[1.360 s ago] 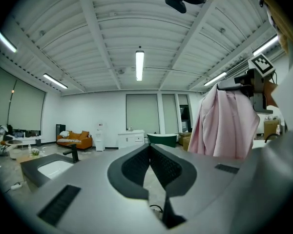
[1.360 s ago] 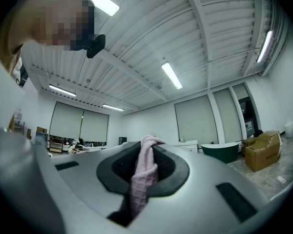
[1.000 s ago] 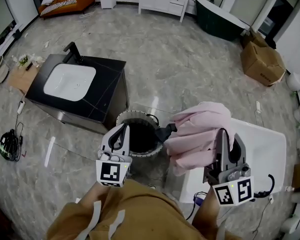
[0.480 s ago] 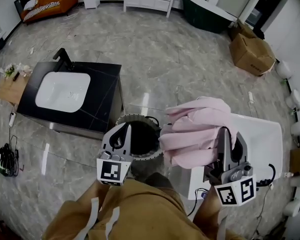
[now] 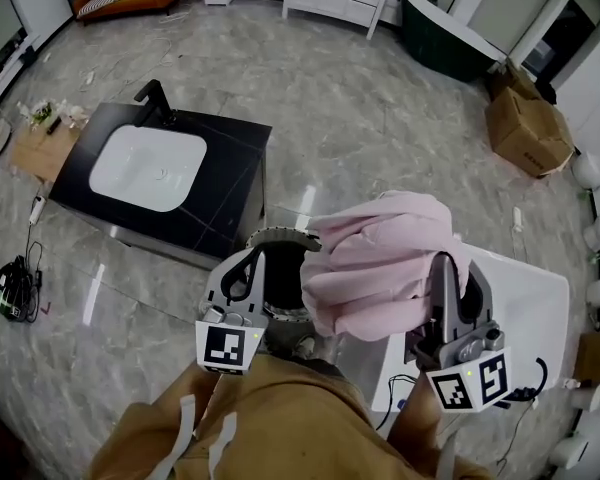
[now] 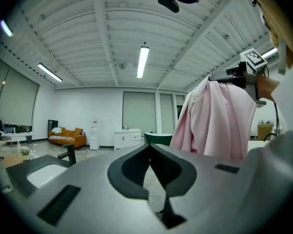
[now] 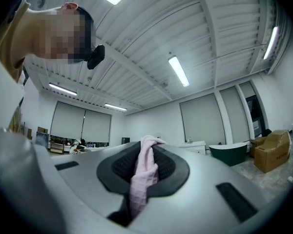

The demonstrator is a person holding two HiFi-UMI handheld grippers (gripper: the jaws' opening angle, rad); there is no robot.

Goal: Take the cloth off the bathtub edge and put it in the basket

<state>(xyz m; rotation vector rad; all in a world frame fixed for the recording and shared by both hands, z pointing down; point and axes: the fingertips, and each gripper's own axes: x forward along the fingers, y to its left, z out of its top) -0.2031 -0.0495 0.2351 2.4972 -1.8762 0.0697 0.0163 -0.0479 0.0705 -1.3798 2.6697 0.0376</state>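
Right gripper (image 5: 447,270) clamped on pink cloth (image 5: 380,263), raised by the basket's (image 5: 277,236) right rim; left gripper (image 5: 254,255) closed, empty.

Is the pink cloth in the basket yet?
Not yet. The pink cloth hangs bunched from the right gripper, outside the basket.

Nothing legible on my feed
The only sign-like marks I see are the black-and-white square patterns (image 5: 226,348) on the two cubes, one on the left gripper (image 5: 252,256) and one on the right gripper (image 5: 443,264), and they carry no letters or digits; the cardboard box (image 5: 528,128) at the far right shows no print I can make out
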